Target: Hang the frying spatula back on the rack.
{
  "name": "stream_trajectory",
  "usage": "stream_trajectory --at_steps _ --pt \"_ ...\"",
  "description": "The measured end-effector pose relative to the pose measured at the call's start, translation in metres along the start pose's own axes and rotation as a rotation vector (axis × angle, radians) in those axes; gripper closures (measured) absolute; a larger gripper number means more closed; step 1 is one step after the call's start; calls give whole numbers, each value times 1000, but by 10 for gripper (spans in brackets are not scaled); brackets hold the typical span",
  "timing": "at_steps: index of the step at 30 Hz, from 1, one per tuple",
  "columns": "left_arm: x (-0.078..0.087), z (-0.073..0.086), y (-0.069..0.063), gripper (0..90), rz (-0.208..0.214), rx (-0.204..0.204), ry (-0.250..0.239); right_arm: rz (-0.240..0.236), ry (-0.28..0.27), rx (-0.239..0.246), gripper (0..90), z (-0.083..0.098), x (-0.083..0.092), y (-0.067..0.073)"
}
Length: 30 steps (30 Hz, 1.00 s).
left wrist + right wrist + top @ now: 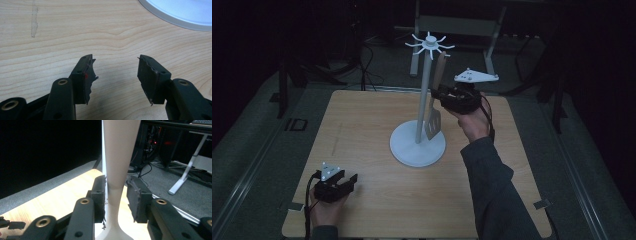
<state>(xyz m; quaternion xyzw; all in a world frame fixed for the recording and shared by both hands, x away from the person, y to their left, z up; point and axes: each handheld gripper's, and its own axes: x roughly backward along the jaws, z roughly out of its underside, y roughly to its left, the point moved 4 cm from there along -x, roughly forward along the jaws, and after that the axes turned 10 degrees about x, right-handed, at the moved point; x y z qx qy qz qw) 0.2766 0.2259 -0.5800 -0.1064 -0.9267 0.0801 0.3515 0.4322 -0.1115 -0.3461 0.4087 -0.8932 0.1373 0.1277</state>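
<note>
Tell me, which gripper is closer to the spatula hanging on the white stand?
Right. The right gripper straddles the spatula handle; the left gripper rests far off at the table's near corner.

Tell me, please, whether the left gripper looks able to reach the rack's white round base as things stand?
Probably yes. The left gripper rests near the table's front corner with its jaws open and nothing between them, and only bare wood lies between it and the base. The spatula hangs on the far side.
</note>
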Motion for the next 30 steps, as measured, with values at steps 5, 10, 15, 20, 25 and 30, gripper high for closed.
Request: stream_trajectory --at_steps 5,10,15,20,25,30 --pt "0 0 0 467 0 1 1 10 6 -7 580 7 0 -2" --pt "0 0 0 466 0 1 2 34 25 1 488 11 3 -4" --pt "0 0 0 466 -1 1 2 43 43 21 413 13 8 -2" --pt "-1 0 0 466 -3 -2 4 51 77 33 386 23 9 3" --pt "-1 0 0 464 -4 -1 3 47 114 27 385 40 8 7" --pt "-2 0 0 461 -3 -3 3 42 146 30 381 62 11 12"
